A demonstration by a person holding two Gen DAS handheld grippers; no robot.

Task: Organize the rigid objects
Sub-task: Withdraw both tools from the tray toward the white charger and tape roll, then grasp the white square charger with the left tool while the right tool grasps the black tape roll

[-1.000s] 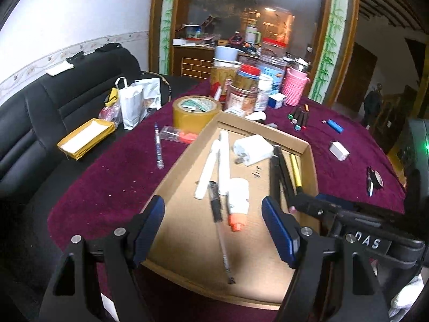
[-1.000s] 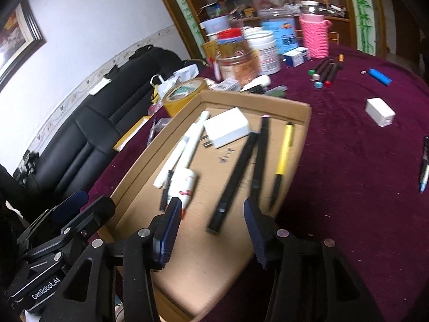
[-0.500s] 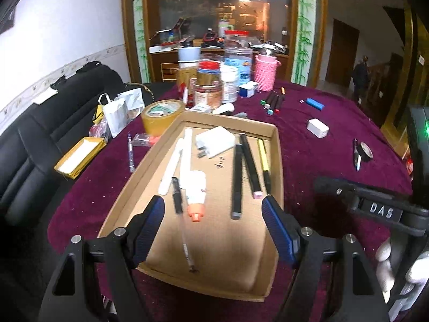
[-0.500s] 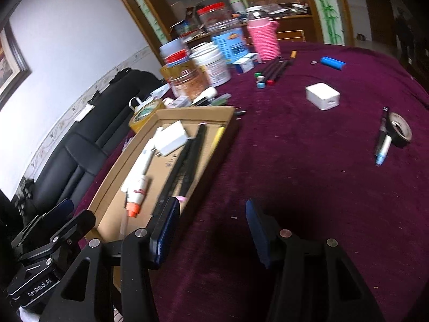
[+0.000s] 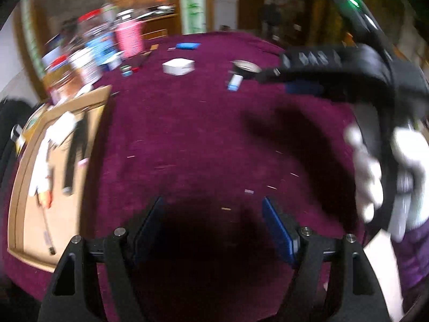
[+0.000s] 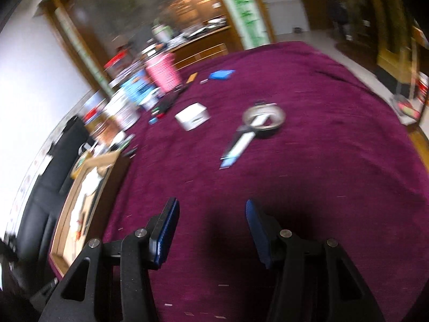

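The right hand-held gripper (image 6: 211, 230) hangs over bare maroon cloth on the counter (image 6: 335, 161), its blue-padded jaws spread wide with nothing between them. Straight ahead of it and a little to its right lies the likeliest next pick: a pen-like tool with a light barrel (image 6: 238, 145), its far end resting on or inside a roll of tape (image 6: 264, 119); the blur keeps me from telling which. The long axis runs from near-left to far-right as that gripper looks at it, roughly along the line of approach instead of across it, so I judge the jaws would need a turn of the wrist to close across the barrel.

The left hand-held gripper (image 5: 214, 230) is also wide and empty, and sits lower and nearer the cardboard tray (image 5: 16, 187), which lies to the left of both grippers and already holds pens and markers. From the left view the right gripper's body reaches out toward the tape roll, so the right hand is clearly the nearer one. A white charger block (image 6: 192, 116) lies just left of the pen, apart from it.
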